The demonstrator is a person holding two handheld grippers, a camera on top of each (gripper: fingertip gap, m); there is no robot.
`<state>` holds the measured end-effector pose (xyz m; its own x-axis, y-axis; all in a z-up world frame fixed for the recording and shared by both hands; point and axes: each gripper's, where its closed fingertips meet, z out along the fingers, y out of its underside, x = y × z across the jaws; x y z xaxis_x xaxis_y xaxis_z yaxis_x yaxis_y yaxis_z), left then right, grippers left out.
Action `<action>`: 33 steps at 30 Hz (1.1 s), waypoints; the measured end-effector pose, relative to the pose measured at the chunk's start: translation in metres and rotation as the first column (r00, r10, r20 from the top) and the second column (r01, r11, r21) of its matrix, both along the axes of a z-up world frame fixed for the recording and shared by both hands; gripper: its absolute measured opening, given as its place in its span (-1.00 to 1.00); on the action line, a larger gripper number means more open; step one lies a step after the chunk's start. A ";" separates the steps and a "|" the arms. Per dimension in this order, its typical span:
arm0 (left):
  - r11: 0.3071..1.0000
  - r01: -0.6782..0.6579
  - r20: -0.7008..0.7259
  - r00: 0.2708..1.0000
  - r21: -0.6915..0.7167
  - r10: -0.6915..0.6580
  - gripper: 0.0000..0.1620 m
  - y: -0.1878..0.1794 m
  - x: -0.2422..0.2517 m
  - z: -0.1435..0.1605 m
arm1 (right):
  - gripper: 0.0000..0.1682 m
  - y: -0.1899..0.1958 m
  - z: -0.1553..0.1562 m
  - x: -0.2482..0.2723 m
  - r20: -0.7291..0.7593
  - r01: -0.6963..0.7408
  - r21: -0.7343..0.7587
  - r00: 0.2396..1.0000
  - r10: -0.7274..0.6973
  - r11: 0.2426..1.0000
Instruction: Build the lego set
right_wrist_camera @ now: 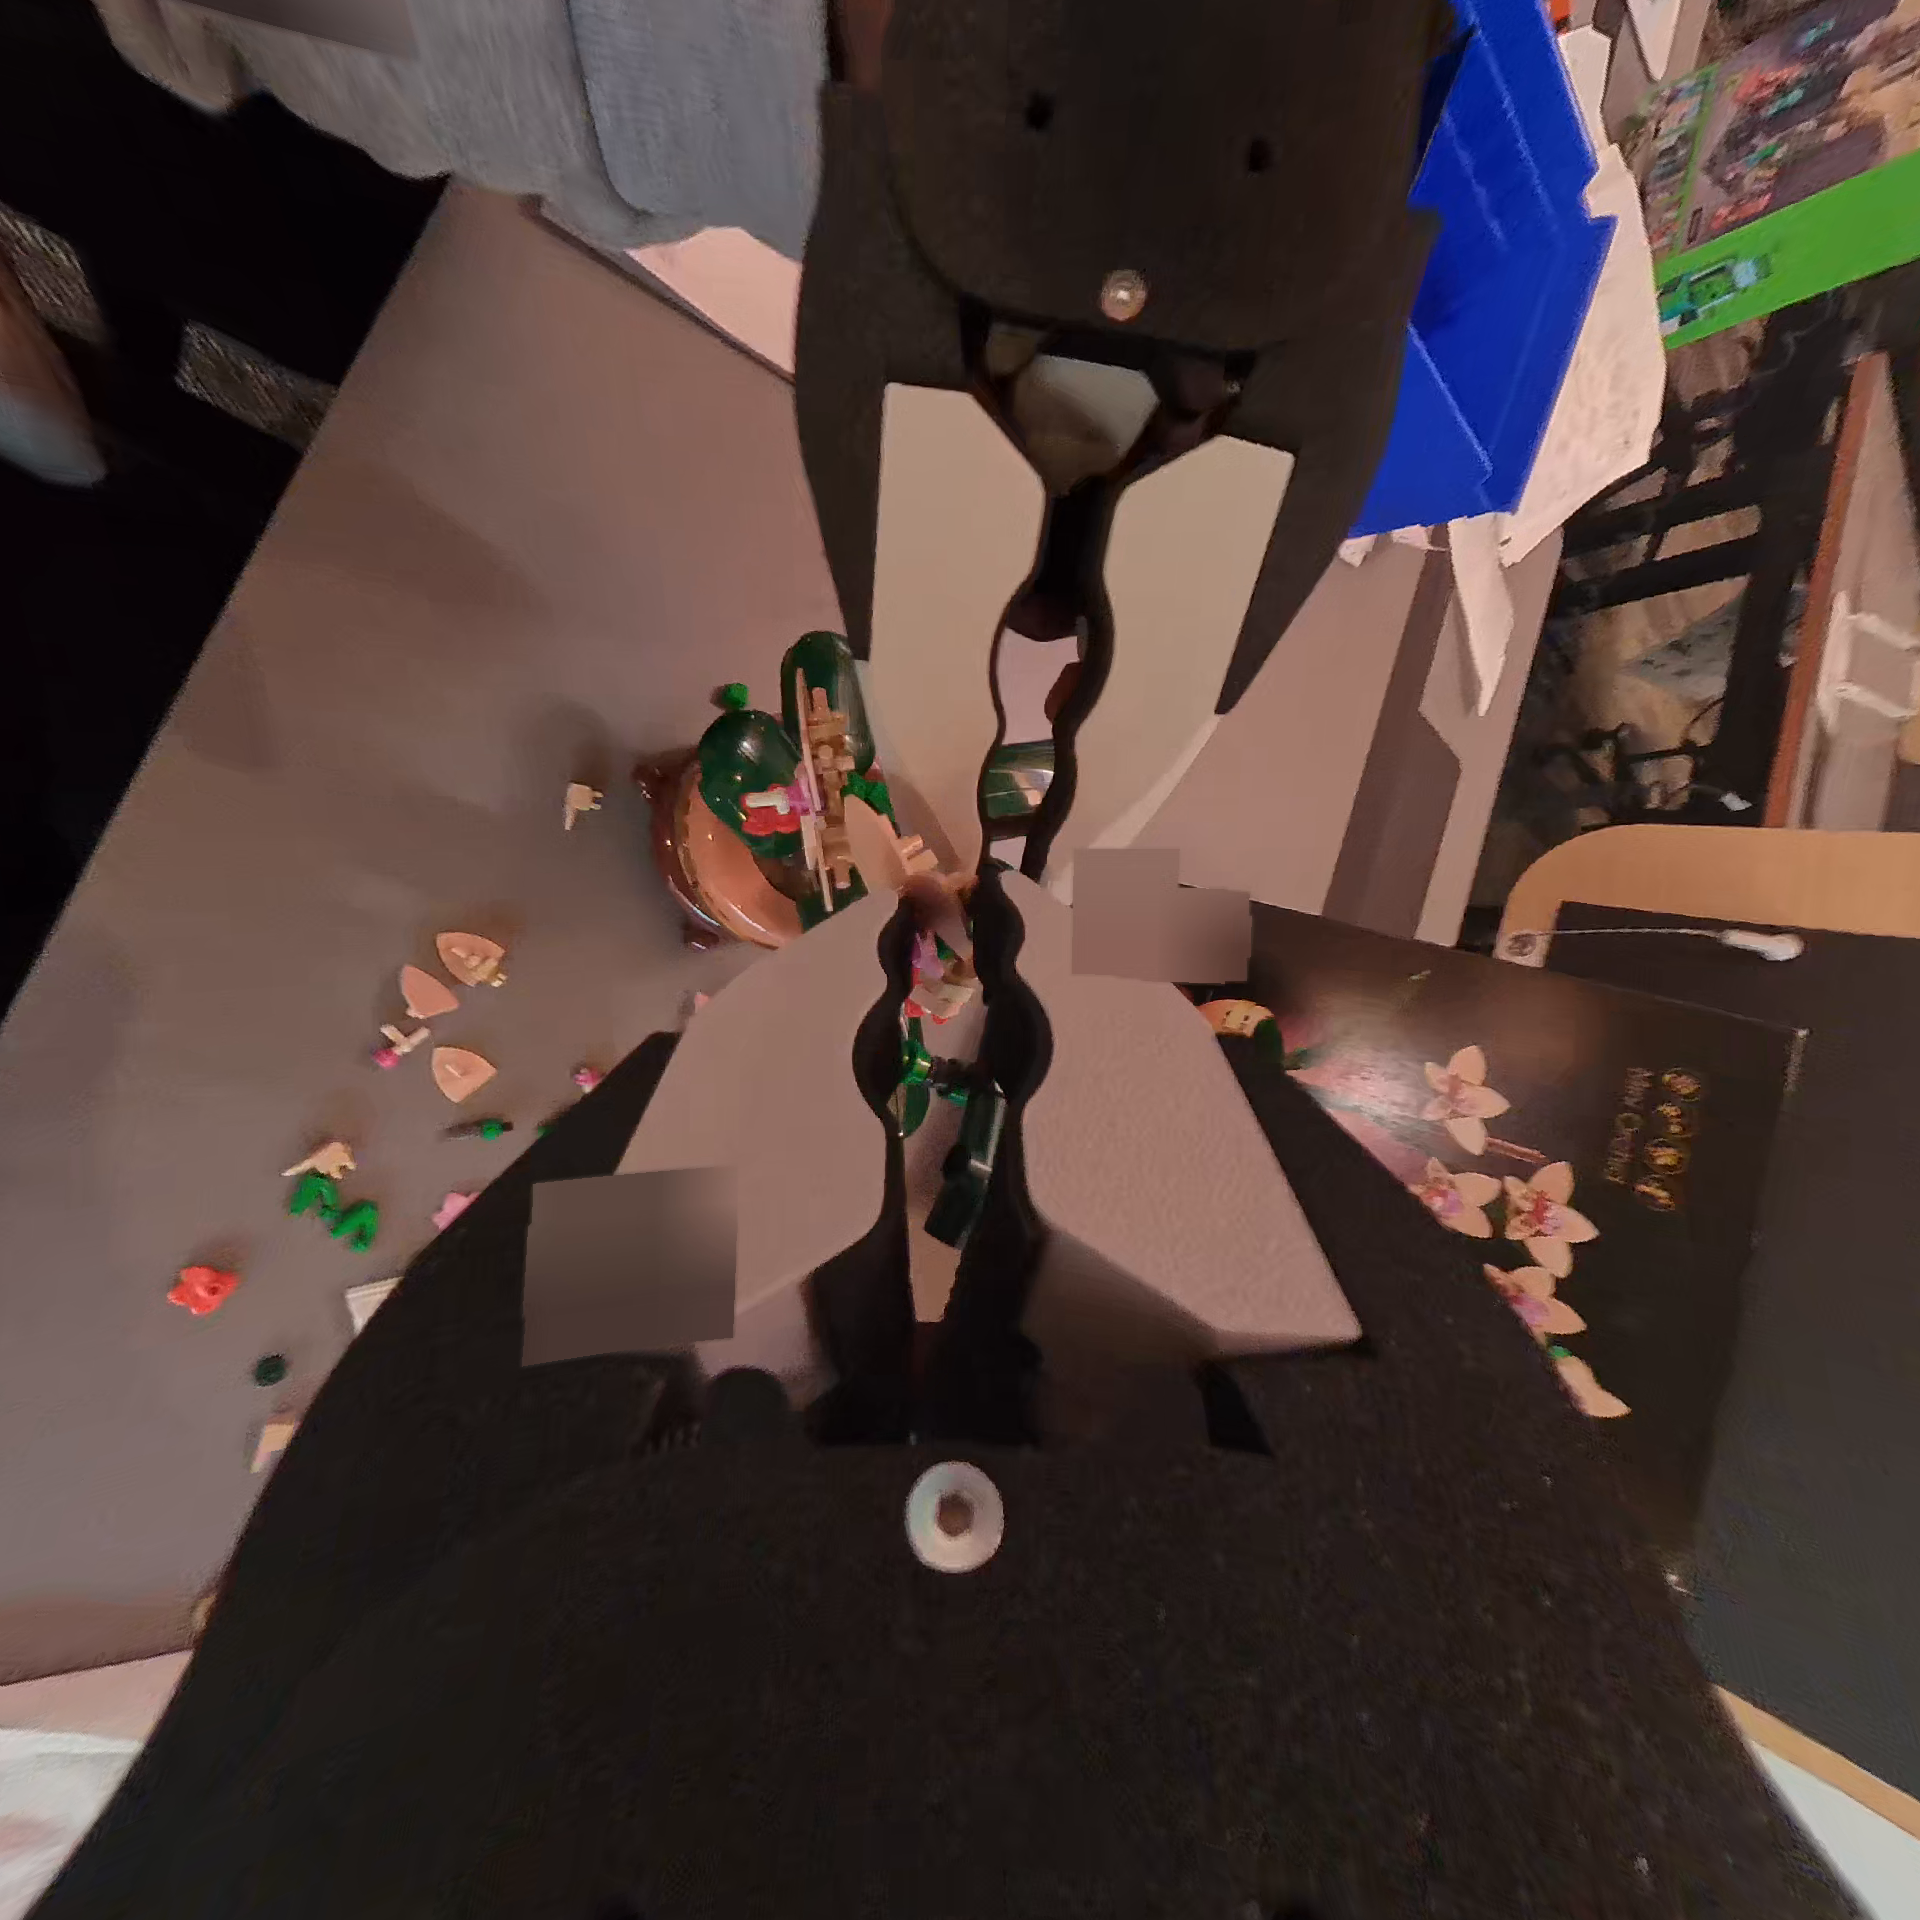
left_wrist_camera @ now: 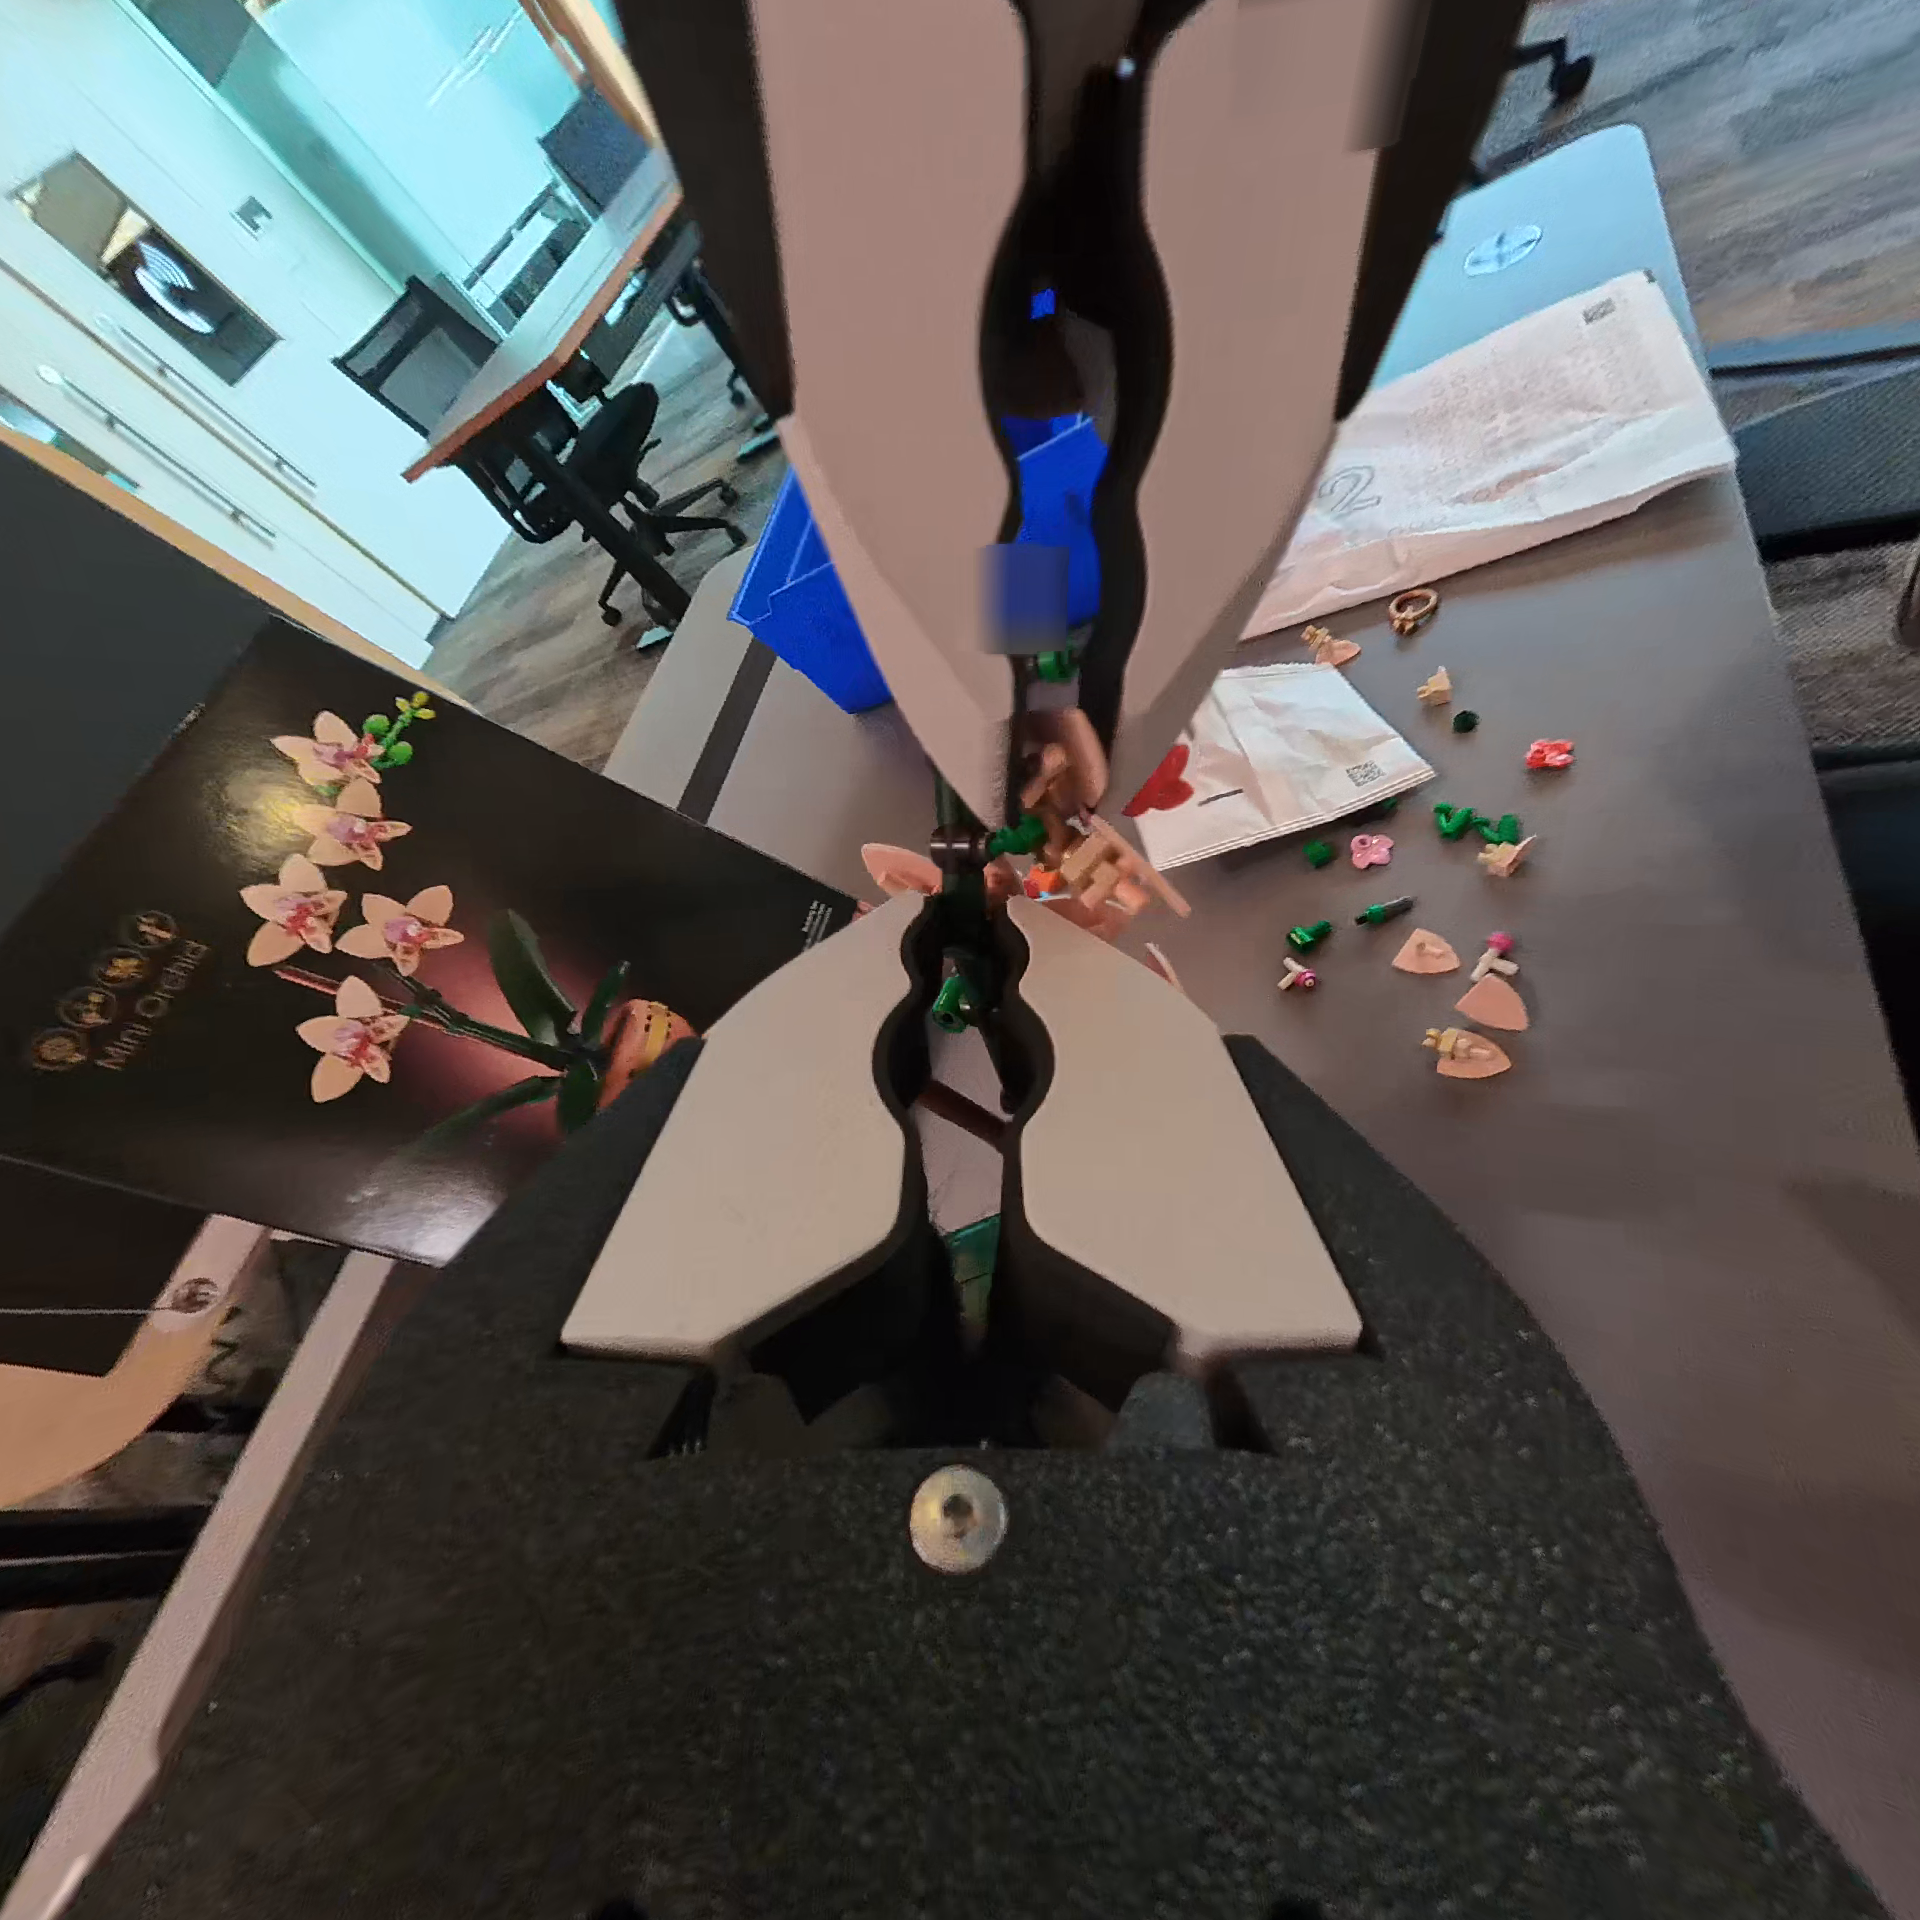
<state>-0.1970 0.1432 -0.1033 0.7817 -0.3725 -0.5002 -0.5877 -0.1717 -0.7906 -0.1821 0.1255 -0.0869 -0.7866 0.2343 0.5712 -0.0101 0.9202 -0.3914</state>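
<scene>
My left gripper (left_wrist_camera: 966, 914) is shut on the dark green orchid stem (left_wrist_camera: 961, 940), which runs between its fingers. My right gripper (left_wrist_camera: 1000, 816) comes in from above, tip to tip with the left, and is shut on the same stem next to a pink and tan flower (left_wrist_camera: 1086, 857). In the right wrist view my right gripper (right_wrist_camera: 956, 909) holds the stem (right_wrist_camera: 968, 1164) and a small pink flower piece (right_wrist_camera: 935, 982) in its gap. The left gripper (right_wrist_camera: 1000, 862) meets it from above. The brown pot (right_wrist_camera: 717, 883) with green leaves stands on the table just left of the tips.
Loose pink petals (left_wrist_camera: 1423, 951), green pieces (left_wrist_camera: 1470, 821) and a red piece (left_wrist_camera: 1548, 753) lie scattered on the grey table (left_wrist_camera: 1610, 1195). Paper bags (left_wrist_camera: 1288, 758) lie behind them. The set's black box (left_wrist_camera: 312, 935) is at left and a blue bin (left_wrist_camera: 821, 613) behind. It is some 10 cm from my left tips to the brown pot (right_wrist_camera: 717, 883).
</scene>
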 end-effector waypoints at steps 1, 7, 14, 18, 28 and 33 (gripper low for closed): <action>1.000 0.002 0.020 1.000 -0.003 -0.002 -0.91 0.000 0.001 0.000 | -0.89 0.000 -0.001 0.001 -0.024 -0.011 0.023 1.000 0.012 1.000; 1.000 -0.001 0.094 0.996 -0.015 0.003 -0.91 0.002 0.003 -0.001 | -0.90 0.004 -0.003 0.005 -0.126 -0.008 0.057 0.992 0.015 0.998; 0.999 -0.013 0.245 0.969 -0.037 0.022 -0.92 0.003 0.000 -0.001 | -0.91 0.007 -0.003 0.003 -0.238 0.033 0.034 0.971 -0.023 0.999; 0.996 -0.086 0.271 0.958 -0.024 0.089 -0.92 0.000 -0.019 0.004 | -0.94 -0.001 -0.007 0.008 -0.351 0.015 0.101 0.936 0.022 0.995; 0.998 -0.063 0.235 0.970 0.001 0.061 -0.90 -0.001 -0.008 0.003 | -0.94 0.007 0.004 0.027 -0.361 0.025 -0.173 0.928 -0.087 0.985; 0.997 -0.041 0.221 0.975 0.063 0.026 -0.75 -0.004 0.001 0.013 | -0.94 0.020 0.003 0.042 -0.237 0.096 -0.577 0.931 -0.279 0.811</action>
